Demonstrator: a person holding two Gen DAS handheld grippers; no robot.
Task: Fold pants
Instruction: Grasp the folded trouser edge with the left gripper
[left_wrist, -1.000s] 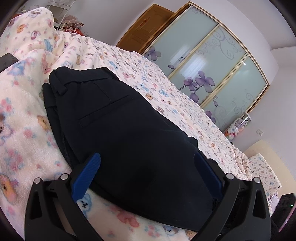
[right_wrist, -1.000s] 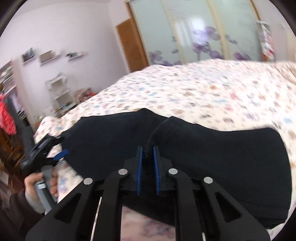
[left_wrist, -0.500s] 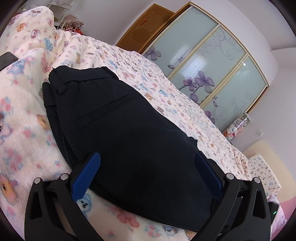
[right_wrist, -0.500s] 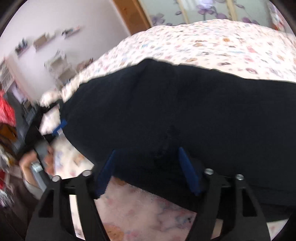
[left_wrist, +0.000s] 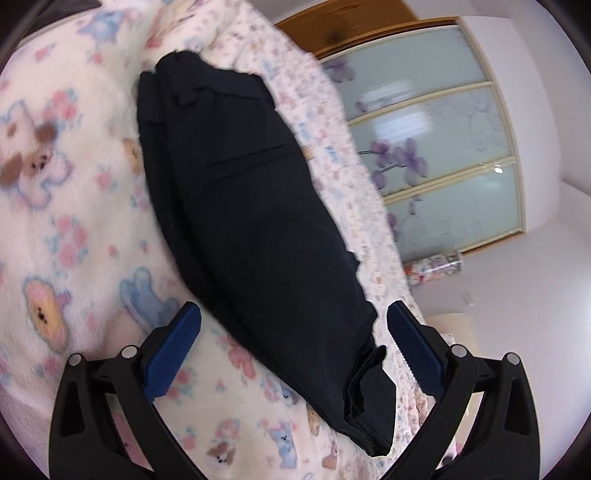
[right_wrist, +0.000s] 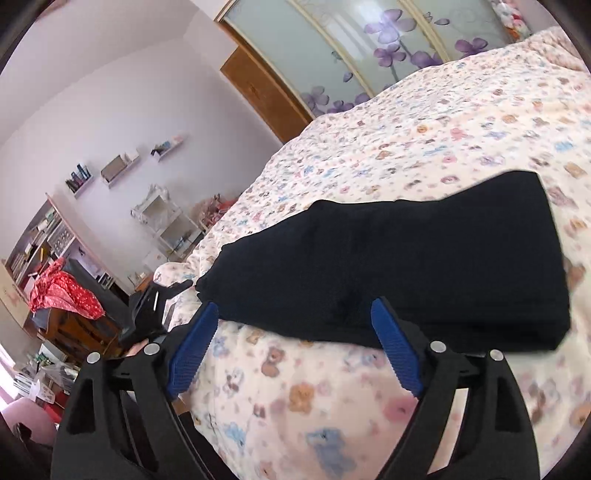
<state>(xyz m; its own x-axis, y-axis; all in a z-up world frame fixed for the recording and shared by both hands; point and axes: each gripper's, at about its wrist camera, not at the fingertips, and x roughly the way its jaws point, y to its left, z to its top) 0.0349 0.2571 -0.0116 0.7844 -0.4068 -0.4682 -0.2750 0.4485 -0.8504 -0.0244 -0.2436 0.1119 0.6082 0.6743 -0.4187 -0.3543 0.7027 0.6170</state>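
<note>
Dark navy pants (left_wrist: 251, 221) lie on a bed (right_wrist: 461, 122) covered in a teddy-bear print blanket (left_wrist: 62, 229), already doubled into a long, narrow bundle with several layers stacked at the near end. The back pocket slit faces up in the left wrist view, and the waistband end sits at the far end, next to the blanket's raised fold. Judging by the layered edges, at least one fold is done; the bundle is long enough that a further fold across its length looks likely to be what is left, though neither view settles that.

The left tool (left_wrist: 293, 345) hangs with its blue pads spread wide and grips nothing. The pants' near end runs down between its fingers, closer to the right-hand pad, with blanket showing beside the left-hand pad. Whether the pads touch the cloth cannot be told.

The right tool (right_wrist: 291, 345) is likewise spread wide and empty. Seen from this side, the pants (right_wrist: 399, 266) stretch crosswise just beyond its fingertips, the long edge lying across the gap between the pads, apparently apart from them. The left tool (right_wrist: 147, 310) shows at the bundle's far left end, near a shelf-lined wall (right_wrist: 74, 122).
</note>
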